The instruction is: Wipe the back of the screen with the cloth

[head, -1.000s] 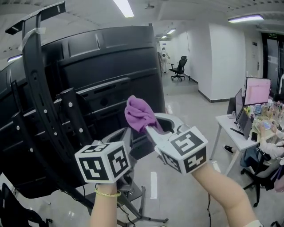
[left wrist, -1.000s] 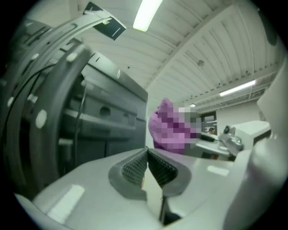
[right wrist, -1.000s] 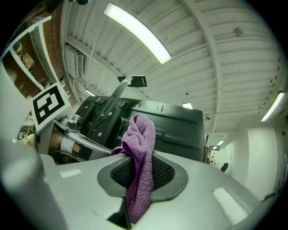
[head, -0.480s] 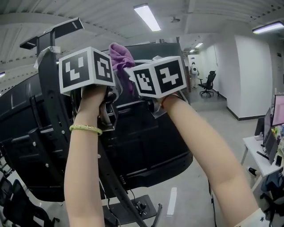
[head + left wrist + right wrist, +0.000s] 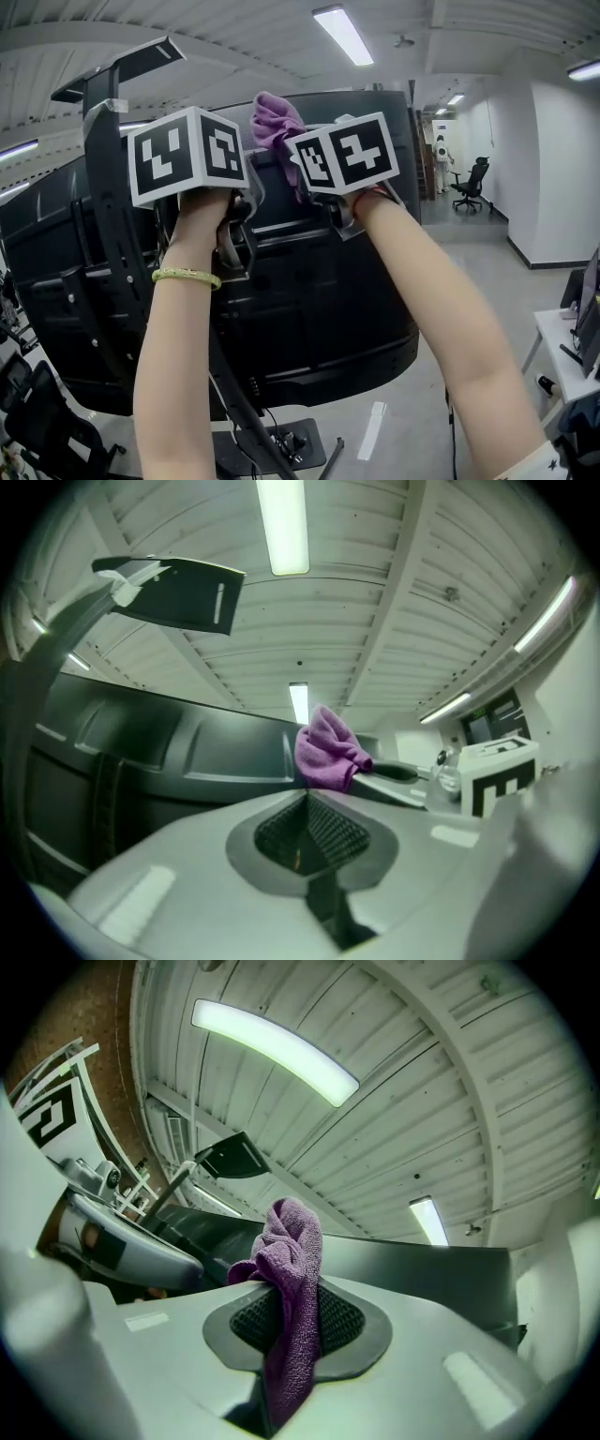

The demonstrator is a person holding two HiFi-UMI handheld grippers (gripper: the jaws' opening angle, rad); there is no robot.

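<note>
- Our right gripper (image 5: 295, 1326) is clenched on the purple cloth (image 5: 289, 1241), up near the top edge of the screen's back (image 5: 309, 291); bunched like this, the cloth may wipe little
- Our left gripper (image 5: 309, 834), jaws pressed together on nothing, could knock the stand arm (image 5: 103, 216)

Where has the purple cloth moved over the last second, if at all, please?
Yes: the purple cloth, clamped in the right gripper, rose from the lower half of the screen to its top edge.

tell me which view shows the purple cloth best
The right gripper view: the purple cloth sits close and centred, clamped in the right gripper, with its weave visible. The head view shows only its bunched top, the rest hidden; the left gripper view shows it small, from the side.
</note>
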